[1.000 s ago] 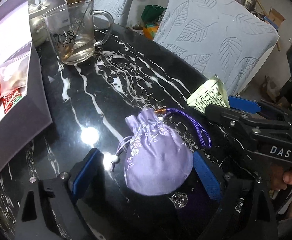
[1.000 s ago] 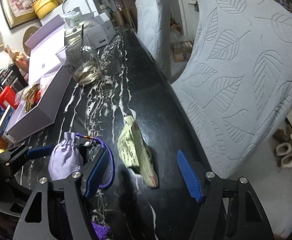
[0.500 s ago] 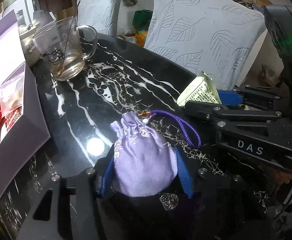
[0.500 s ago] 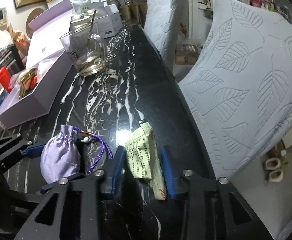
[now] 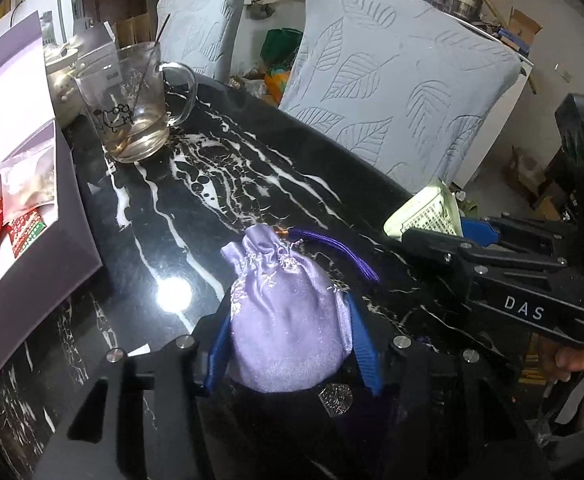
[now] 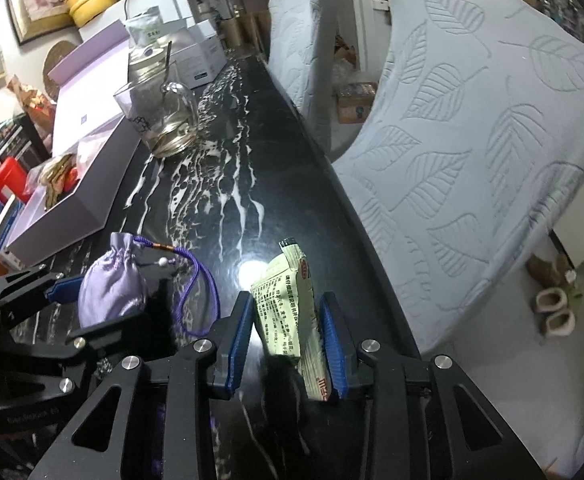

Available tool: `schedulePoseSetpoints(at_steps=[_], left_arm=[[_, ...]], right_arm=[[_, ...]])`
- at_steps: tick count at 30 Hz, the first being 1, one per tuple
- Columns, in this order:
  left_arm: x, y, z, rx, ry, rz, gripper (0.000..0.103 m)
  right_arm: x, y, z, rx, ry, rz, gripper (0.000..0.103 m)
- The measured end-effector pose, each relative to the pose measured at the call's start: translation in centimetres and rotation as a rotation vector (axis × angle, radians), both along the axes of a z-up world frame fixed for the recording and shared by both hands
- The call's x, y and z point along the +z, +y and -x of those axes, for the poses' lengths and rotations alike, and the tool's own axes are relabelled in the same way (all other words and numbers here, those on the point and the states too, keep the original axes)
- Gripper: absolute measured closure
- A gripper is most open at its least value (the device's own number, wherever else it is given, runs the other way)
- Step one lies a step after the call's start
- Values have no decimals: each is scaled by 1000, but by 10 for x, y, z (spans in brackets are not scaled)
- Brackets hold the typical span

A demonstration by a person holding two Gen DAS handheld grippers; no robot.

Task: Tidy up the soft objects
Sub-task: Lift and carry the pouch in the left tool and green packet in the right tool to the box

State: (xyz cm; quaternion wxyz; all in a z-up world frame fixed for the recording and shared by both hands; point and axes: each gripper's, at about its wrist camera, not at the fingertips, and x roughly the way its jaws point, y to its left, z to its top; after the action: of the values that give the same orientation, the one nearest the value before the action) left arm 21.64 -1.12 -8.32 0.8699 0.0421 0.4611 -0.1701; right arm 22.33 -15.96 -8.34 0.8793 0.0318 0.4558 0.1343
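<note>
Left gripper [image 5: 292, 344] clamped, blue pads just drawn in against both flanks of the lilac drawstring pouch [image 5: 287, 320] at 6 o'clock on the black marble table [image 5: 251, 184], purple cord [image 5: 344, 252] trailing toward 1 o'clock. Right gripper [image 6: 287, 340] likewise just pinched onto the pale green sachet [image 6: 287, 304], standing on edge near the table rim. Glass mug [image 5: 135, 108] at 11 o'clock, open lilac box [image 5: 23, 208] at 9.
</note>
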Motion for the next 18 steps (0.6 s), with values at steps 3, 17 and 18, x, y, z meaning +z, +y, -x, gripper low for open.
schedulePoseSetpoints(at_steps=[3,17,18], left_arm=[[5,0,9,-3,-10,9,51],[27,24,59,116,-62,22,51],[28,27,63,133,-64,22,51]], right_arm=[[2,0,9,-4,-3,-8,70],[11,33,44,129,-25,-86,70],[11,37,46,144,-26,-89,70]])
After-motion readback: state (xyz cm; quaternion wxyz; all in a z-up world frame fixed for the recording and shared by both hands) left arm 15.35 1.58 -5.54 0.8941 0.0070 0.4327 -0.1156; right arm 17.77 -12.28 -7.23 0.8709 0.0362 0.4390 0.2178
